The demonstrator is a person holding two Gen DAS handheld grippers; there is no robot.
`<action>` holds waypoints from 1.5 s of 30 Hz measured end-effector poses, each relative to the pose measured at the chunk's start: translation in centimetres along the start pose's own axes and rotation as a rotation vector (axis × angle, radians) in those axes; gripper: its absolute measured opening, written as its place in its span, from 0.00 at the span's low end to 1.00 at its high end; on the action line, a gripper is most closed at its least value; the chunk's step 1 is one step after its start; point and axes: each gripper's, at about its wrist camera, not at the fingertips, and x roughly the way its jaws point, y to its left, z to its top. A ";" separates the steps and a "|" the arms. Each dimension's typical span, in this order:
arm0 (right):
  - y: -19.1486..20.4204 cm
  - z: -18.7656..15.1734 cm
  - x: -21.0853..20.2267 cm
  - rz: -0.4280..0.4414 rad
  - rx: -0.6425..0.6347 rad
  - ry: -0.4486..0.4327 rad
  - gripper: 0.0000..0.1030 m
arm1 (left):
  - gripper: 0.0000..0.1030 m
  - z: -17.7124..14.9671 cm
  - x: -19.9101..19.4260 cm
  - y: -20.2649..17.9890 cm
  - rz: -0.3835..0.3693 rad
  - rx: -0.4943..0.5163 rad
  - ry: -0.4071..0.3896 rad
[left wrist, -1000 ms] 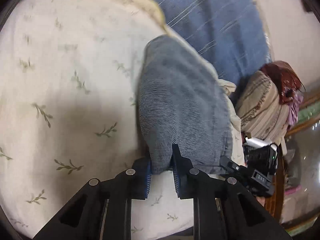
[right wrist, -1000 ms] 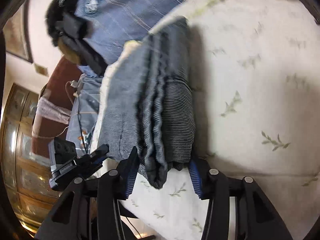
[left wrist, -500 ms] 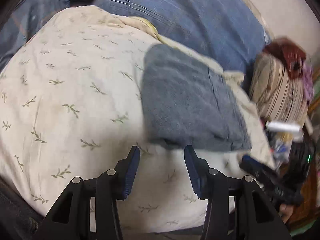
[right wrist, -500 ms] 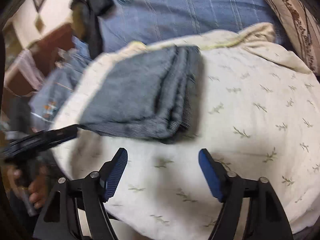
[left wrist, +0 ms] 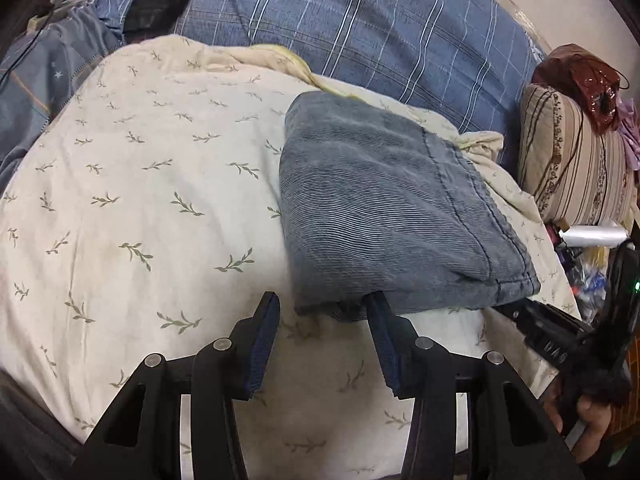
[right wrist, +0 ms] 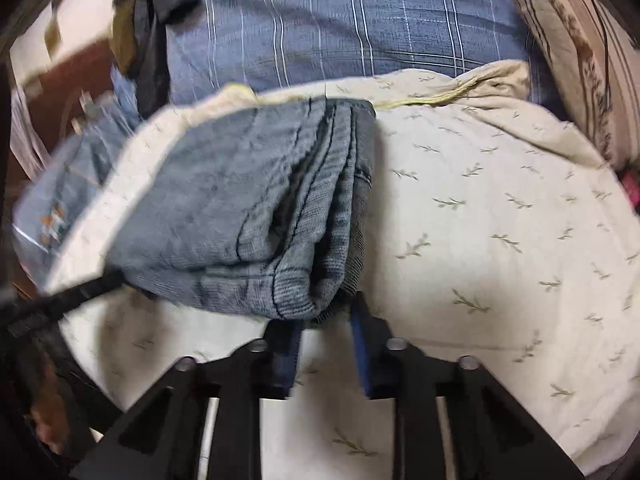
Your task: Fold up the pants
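Observation:
The pants [left wrist: 384, 208] are grey-blue and lie folded into a thick rectangle on a cream leaf-print quilt [left wrist: 140, 200]. My left gripper [left wrist: 322, 300] stands open just short of their near edge. Its jaws are closing slightly, and the pants' near left corner reaches just between the tips, untouched by the pads. In the right wrist view, the stacked fold edges of the pants [right wrist: 248, 216] face the camera. My right gripper [right wrist: 320, 316] is closing to a narrow gap at their near corner, and bare quilt [right wrist: 480, 240] shows between the pads. The right gripper [left wrist: 560, 340] also shows at the left wrist view's right edge.
A blue plaid cover [left wrist: 380, 28] lies behind the quilt. A striped cushion [left wrist: 576, 168] with a dark red bag [left wrist: 580, 80] on top stands at the right. Clutter [left wrist: 592, 240] sits below it. A person's hand [left wrist: 592, 416] holds the other gripper.
Both grippers have let go of the pants' near edge and drawn back and up. The left jaws stand wider than before. The right jaws opened wide, then narrowed.

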 end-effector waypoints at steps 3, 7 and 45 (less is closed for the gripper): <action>1.3 0.0 -0.4 -0.067 -0.057 -0.012 0.10 | 0.30 0.5 0.6 -0.7 0.053 0.056 -0.003; 2.7 0.1 -1.4 -0.175 -0.123 -0.073 0.09 | 0.28 0.9 0.4 -2.7 0.097 0.131 -0.053; -0.2 -0.1 -0.1 -0.030 0.019 -0.049 0.13 | 0.15 -0.2 1.5 -5.6 0.239 0.272 -0.163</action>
